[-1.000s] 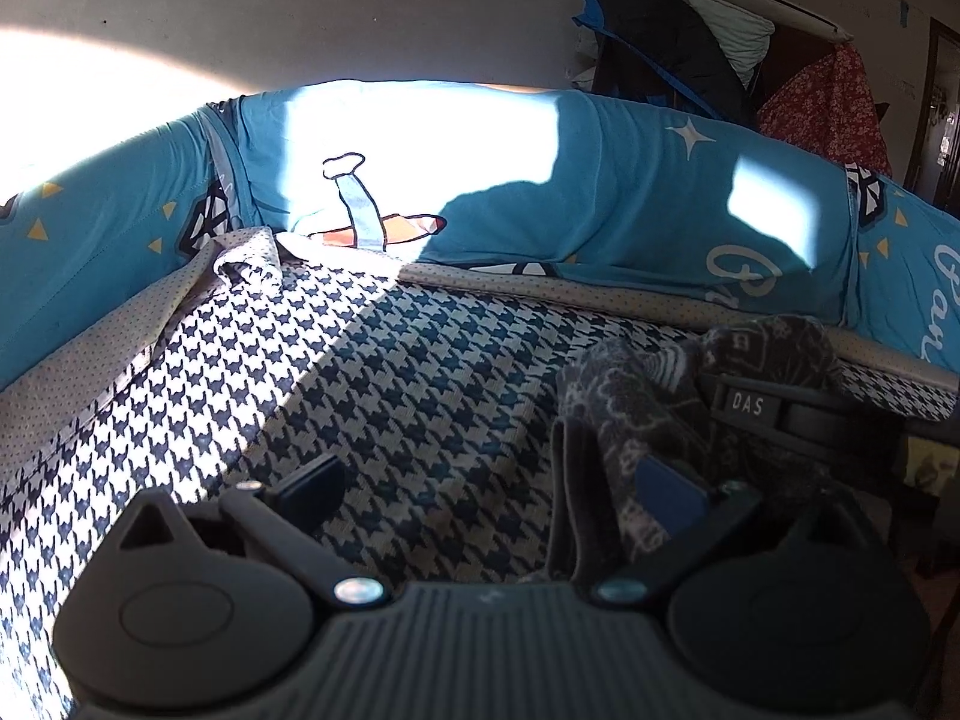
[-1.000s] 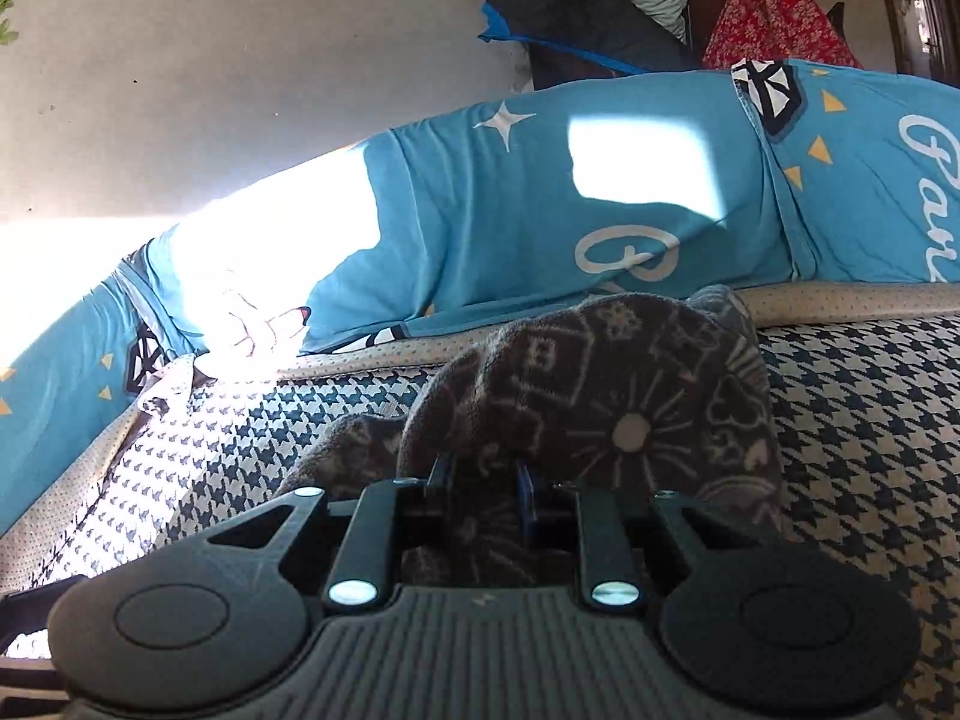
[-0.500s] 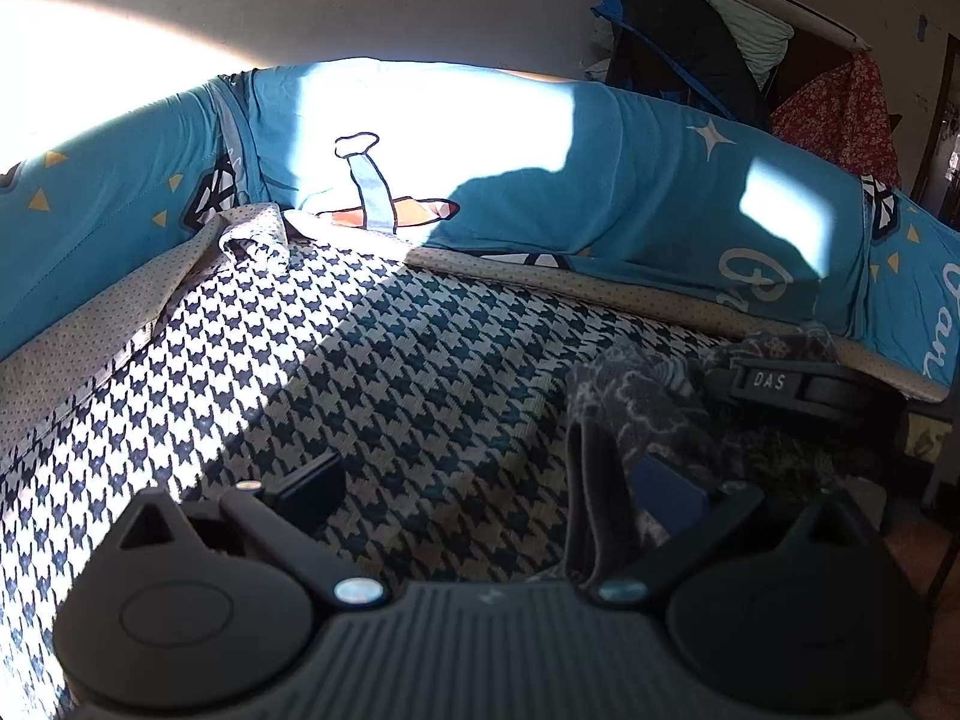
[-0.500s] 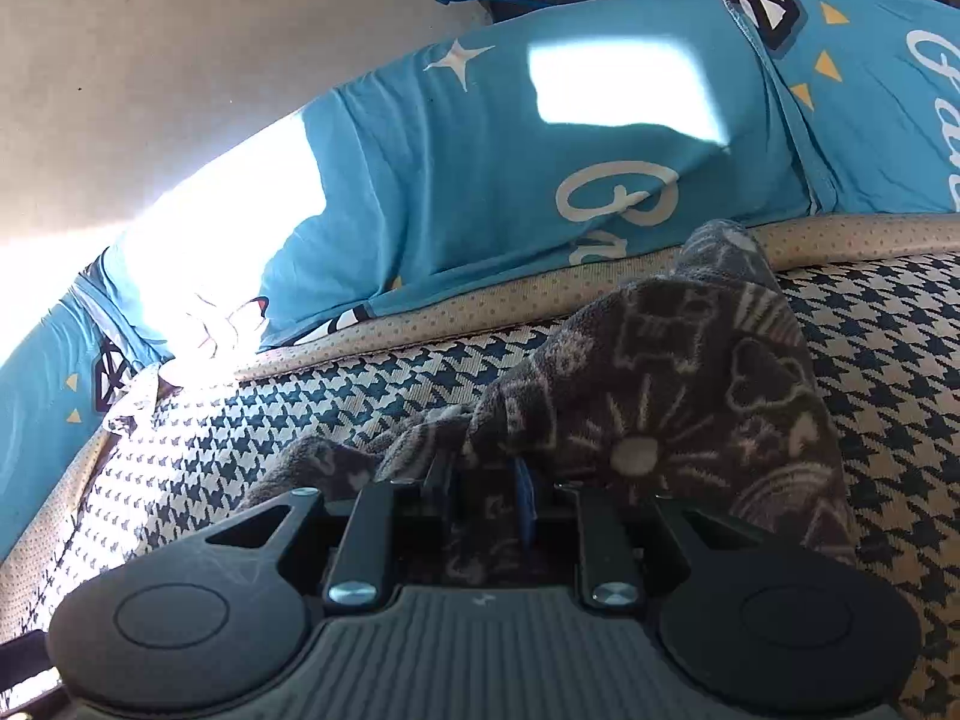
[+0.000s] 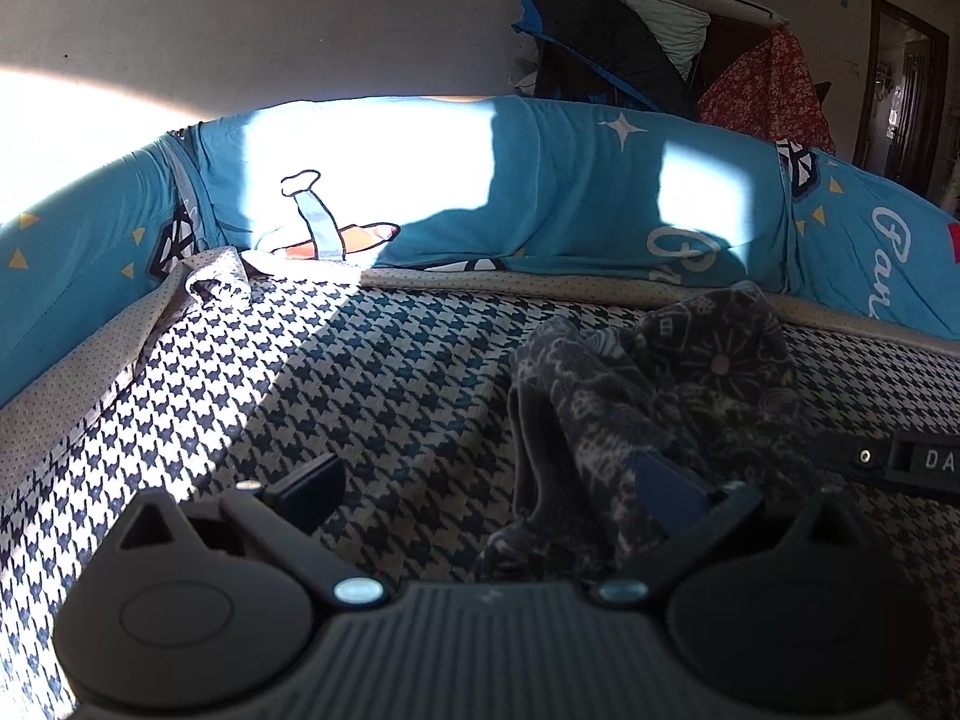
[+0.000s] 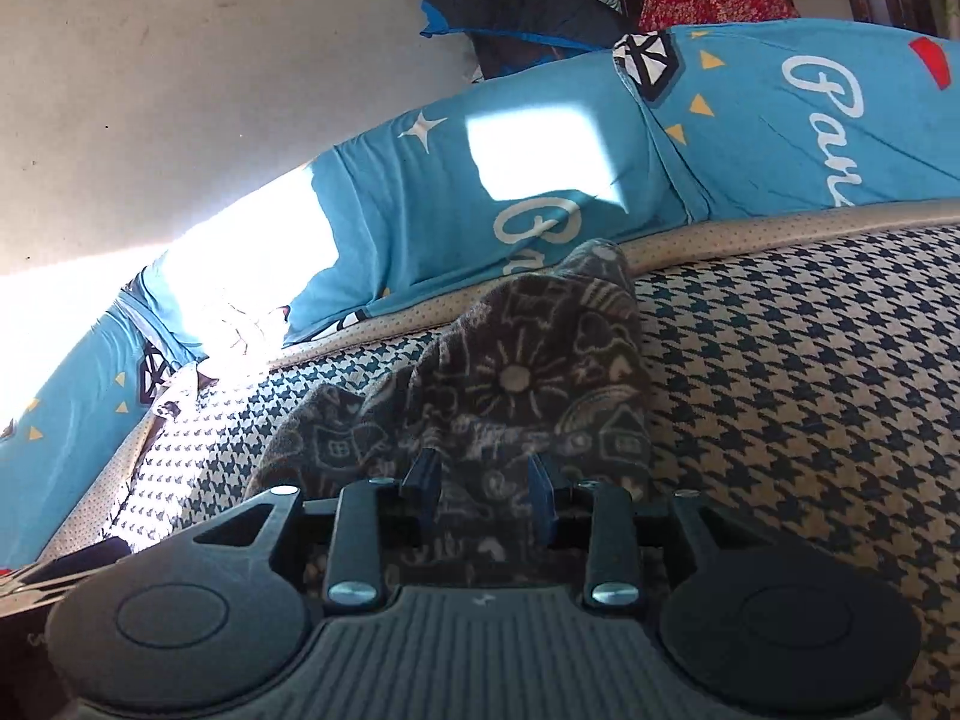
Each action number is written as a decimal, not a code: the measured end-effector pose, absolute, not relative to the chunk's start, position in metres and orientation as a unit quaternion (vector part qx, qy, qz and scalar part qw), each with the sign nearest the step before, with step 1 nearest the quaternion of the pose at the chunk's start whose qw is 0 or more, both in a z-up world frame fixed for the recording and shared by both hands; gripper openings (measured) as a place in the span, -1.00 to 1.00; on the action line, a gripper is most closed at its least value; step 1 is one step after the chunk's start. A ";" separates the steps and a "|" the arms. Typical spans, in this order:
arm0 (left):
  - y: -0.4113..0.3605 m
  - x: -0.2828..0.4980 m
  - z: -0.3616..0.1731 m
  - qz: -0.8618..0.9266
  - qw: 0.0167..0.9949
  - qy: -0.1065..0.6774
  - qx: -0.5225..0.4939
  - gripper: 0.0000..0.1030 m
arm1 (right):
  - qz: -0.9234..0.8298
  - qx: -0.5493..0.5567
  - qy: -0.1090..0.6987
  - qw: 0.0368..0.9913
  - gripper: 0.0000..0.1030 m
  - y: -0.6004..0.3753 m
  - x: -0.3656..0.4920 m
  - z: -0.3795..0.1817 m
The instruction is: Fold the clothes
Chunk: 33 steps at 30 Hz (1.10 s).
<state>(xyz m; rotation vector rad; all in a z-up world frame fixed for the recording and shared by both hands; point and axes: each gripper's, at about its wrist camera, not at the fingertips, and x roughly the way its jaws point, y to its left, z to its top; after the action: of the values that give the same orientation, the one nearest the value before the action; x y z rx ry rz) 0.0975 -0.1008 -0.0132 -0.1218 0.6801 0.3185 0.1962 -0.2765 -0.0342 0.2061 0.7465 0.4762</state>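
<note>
The right gripper [image 6: 483,495] has just been opening its 2 blue-padded fingers [image 6: 423,477], and the dark grey fleece garment with a pale doodle print [image 6: 522,384] lies between them, with a little gap showing at each pad, so it looks released rather than pinched. The left gripper [image 5: 489,489] stands wide apart; its right finger [image 5: 669,489] sits against the near edge of the same garment [image 5: 660,384], its left finger [image 5: 309,480] hangs over bare cover, and it has hold of nothing. The garment rests bunched in a soft heap on the navy-and-cream houndstooth sofa cover [image 5: 372,390], towards the right of the left wrist view, near the beige dotted trim and the row of turquoise printed cushions [image 5: 570,198] behind it. In my judgement 1 fold or drag has ended and the cloth is being let go; the next move calls for finding 2 clear edges or corners, 1 per gripper, and spreading the heap flat before folding again. No basket, box or other container is visible; further fabrics are piled on furniture [image 5: 606,36] behind the cushions, too far off to sort out.
</note>
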 end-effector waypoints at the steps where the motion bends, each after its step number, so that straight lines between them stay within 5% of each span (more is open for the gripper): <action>1: -0.103 0.095 -0.015 0.153 0.929 0.333 -0.054 1.00 | 0.225 0.101 0.364 0.898 -0.39 -0.285 0.190 -0.034; 33: -0.133 -0.020 -0.079 0.117 0.907 0.403 -0.033 1.00 | 0.153 0.173 0.416 0.880 -0.18 -0.424 0.025 -0.051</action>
<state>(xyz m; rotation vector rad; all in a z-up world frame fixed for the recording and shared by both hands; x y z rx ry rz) -0.0200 -0.1332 -0.0794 -0.0688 0.8310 0.2406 0.0248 -0.4243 -0.0513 0.3600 0.8675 0.3191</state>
